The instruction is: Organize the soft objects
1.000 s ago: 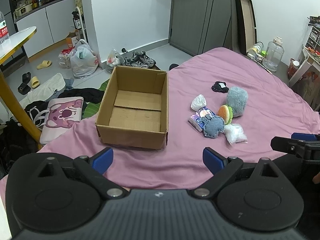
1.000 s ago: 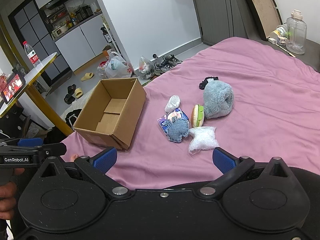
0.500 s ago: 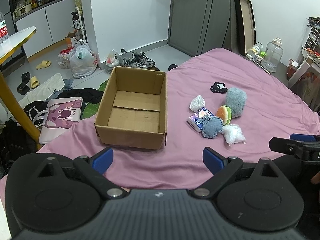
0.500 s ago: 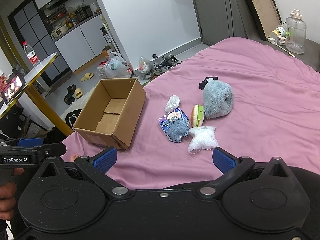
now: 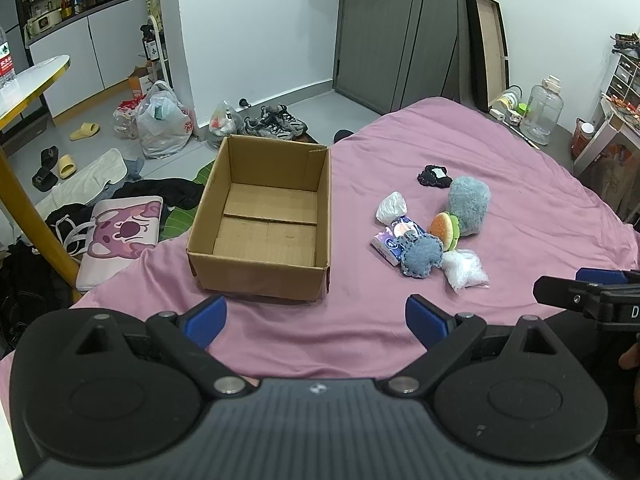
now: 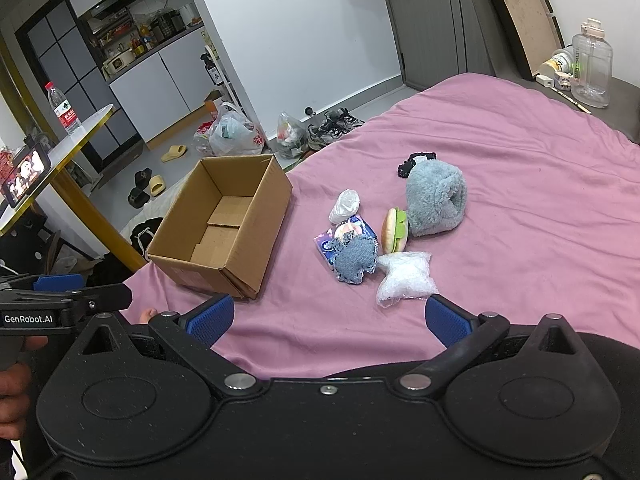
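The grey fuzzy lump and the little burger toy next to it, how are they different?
The fuzzy lump is plain blue-grey and shaggy; the burger toy is smooth, with tan buns and a green layer. The lump is clearly bigger than the burger. The lump sits as a rounded heap, while the burger stands on its edge, leaning against it. Both look soft and lie on the pink bedsheet, outside the cardboard box.

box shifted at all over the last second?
No. In the right wrist view the cardboard box keeps its spot beside the denim plush on the pink bedspread; only tiny camera drift.
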### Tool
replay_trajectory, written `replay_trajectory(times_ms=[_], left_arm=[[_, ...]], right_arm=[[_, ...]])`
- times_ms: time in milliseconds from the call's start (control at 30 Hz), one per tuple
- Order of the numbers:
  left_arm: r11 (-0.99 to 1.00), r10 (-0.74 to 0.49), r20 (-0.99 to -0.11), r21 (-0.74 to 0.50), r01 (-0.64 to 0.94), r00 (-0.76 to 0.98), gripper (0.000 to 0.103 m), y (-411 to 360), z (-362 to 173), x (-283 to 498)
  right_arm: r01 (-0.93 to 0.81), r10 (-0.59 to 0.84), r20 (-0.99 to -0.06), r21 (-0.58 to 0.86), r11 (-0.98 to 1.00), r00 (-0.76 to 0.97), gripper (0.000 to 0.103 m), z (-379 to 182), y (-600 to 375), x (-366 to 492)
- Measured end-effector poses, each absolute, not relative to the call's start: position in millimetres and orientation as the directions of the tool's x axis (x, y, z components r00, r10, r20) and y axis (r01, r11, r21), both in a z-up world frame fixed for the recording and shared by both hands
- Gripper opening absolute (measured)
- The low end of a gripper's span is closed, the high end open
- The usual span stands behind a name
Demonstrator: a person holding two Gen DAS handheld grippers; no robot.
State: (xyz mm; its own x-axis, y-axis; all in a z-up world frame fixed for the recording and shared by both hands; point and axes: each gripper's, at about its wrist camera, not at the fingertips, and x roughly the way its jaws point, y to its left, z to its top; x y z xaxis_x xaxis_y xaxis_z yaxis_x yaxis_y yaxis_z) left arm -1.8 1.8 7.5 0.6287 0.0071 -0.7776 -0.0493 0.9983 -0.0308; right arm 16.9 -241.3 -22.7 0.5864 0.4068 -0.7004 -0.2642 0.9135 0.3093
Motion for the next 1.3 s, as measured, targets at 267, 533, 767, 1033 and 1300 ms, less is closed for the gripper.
replay_trajectory(times_ms=[267,533,767,1033,1300], left_arm=[[0.998,0.012,-0.778,-0.032,-0.059,0.628,0.095,2,7,-2],[0.998,0.014,-0.778,-0.024,-0.052,0.628,0.097,-1,7,-3],[0.999,0.014,-0.779,-0.020,-0.047,0.627,0.097,-3,6,-3],[0.999,0.000,-0.779,-0.025,-0.031,0.627,0.097,-5,4,3],[1.000,-0.021,-0.768,-0.030,-0.003,0.640,0.097,-16,3,16]], right_arm=[[-0.264,0.408,-0.700,0.311,0.913,0.586,0.103,-19,-244,18],[-0.263,0.408,-0.700,0.312,0.913,0.586,0.103,-19,-245,18],[-0.265,0.406,-0.702,0.308,0.914,0.585,0.103,-16,-245,18],[-0.268,0.436,-0.689,0.345,0.900,0.579,0.102,-20,-248,18],[-0.266,0.465,-0.690,0.383,0.885,0.555,0.101,-19,-250,33]])
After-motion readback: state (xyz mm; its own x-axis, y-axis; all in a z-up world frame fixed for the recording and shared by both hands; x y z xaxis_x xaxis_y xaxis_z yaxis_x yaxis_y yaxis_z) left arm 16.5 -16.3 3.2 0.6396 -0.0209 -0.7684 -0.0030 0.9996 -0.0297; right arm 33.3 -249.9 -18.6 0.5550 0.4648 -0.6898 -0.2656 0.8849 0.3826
